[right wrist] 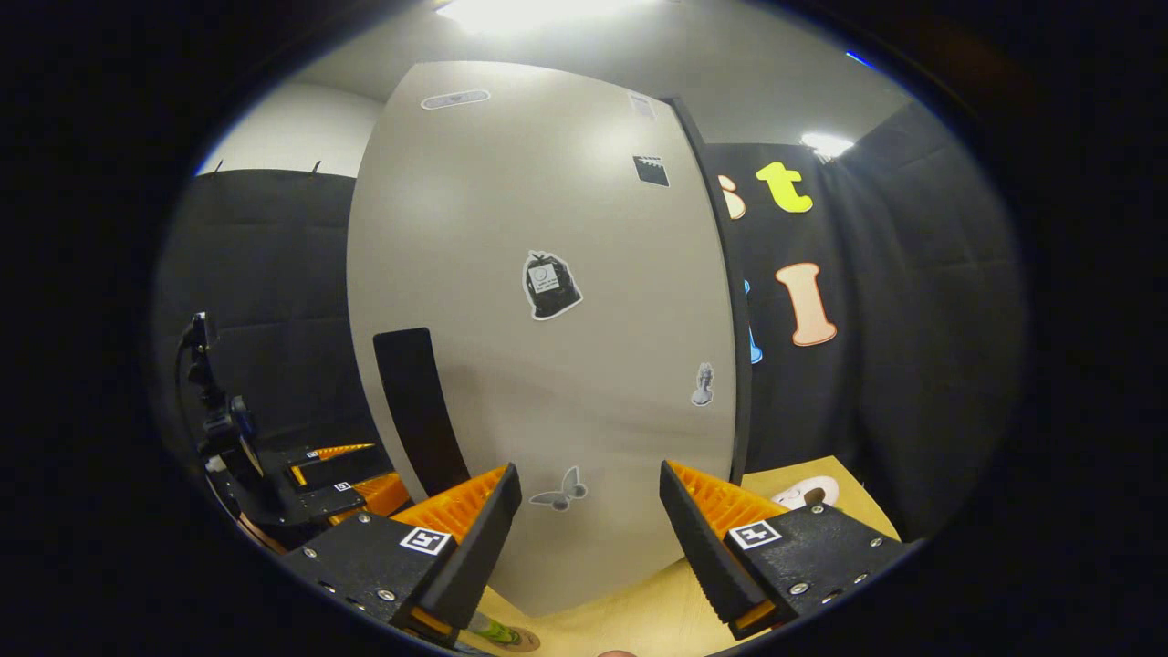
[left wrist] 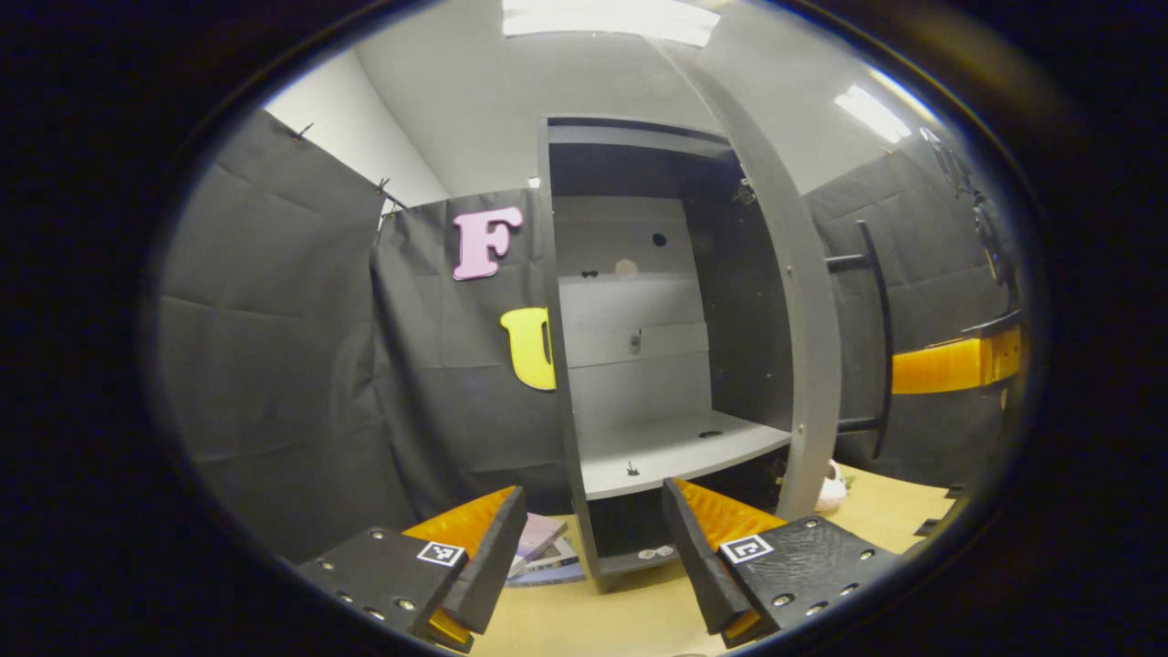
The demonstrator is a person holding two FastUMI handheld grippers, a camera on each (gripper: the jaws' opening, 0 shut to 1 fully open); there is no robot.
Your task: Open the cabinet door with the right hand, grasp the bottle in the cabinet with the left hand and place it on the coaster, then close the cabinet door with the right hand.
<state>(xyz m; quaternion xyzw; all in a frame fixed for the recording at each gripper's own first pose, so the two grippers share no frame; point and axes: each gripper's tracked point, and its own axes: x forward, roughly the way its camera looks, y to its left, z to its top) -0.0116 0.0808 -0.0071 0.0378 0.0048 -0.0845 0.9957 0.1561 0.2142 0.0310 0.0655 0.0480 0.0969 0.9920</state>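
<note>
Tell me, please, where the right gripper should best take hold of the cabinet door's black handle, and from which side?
Grip the handle mid-length, coming from the door's outer face. It is a long upright bar held off the panel on two short posts, so the open right gripper can probably straddle it, one finger on either side, between the posts.

Left gripper (left wrist: 593, 538): two wedge-shaped fingers with ribbed inner faces, black mounting plates with silver screws, small square black-white marker on each plate. Right gripper (right wrist: 589, 529): same build, ribbed wedges, screwed black plates, square markers.
</note>
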